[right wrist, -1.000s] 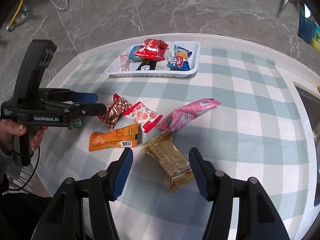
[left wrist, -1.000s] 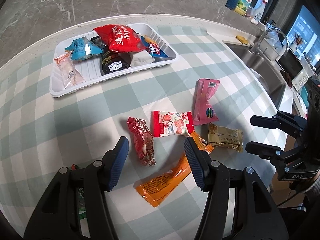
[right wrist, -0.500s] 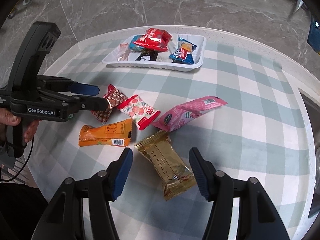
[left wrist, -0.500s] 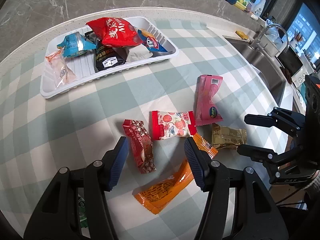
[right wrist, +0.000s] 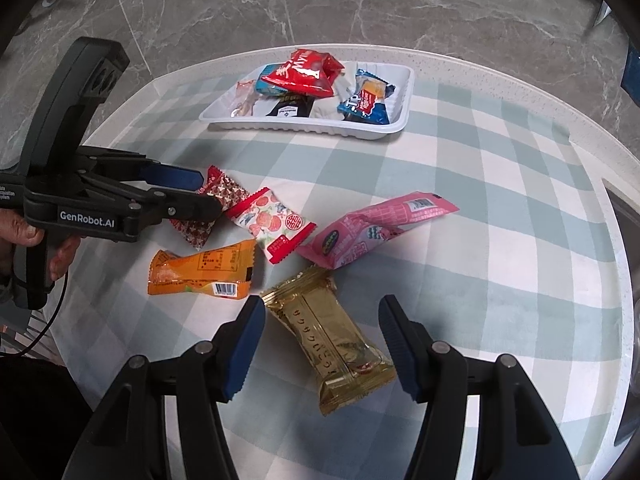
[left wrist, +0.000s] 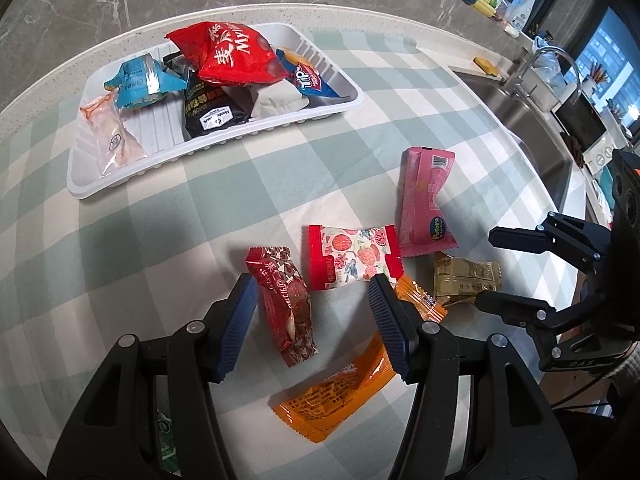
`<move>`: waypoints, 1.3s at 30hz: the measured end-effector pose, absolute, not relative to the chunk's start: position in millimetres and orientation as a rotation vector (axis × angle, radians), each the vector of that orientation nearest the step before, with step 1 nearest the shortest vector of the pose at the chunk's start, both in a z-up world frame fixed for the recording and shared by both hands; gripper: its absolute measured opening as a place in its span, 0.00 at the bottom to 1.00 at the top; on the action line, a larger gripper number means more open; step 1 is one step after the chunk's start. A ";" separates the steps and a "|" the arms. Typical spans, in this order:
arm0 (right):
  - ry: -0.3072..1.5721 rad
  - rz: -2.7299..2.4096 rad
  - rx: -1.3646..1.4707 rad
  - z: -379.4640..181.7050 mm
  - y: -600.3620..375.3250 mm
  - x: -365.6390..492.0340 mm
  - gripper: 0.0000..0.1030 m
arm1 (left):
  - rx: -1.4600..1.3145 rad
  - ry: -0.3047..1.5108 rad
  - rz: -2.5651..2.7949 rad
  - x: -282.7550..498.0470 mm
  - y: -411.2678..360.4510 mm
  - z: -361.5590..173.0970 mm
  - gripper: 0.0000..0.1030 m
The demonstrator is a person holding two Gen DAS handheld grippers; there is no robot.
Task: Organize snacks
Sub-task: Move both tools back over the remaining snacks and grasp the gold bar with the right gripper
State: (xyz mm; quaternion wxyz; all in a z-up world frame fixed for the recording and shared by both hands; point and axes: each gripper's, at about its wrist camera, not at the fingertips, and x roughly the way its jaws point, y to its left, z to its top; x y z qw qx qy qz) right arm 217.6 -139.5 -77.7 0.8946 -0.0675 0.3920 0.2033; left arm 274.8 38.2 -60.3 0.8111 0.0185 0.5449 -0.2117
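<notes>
Both jaws apart, empty — only the left wrist view shows the sink beyond the tray.

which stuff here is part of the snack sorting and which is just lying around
Part of the job:
white tray
dark red snack
strawberry-print snack
pink packet
gold packet
orange packet

Just lying about:
sink
faucet
spray bottle
</notes>
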 end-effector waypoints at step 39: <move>0.851 0.456 -0.223 -89.1 -132.9 230.8 0.62 | 0.032 1.209 -0.468 286.4 33.8 -74.5 0.54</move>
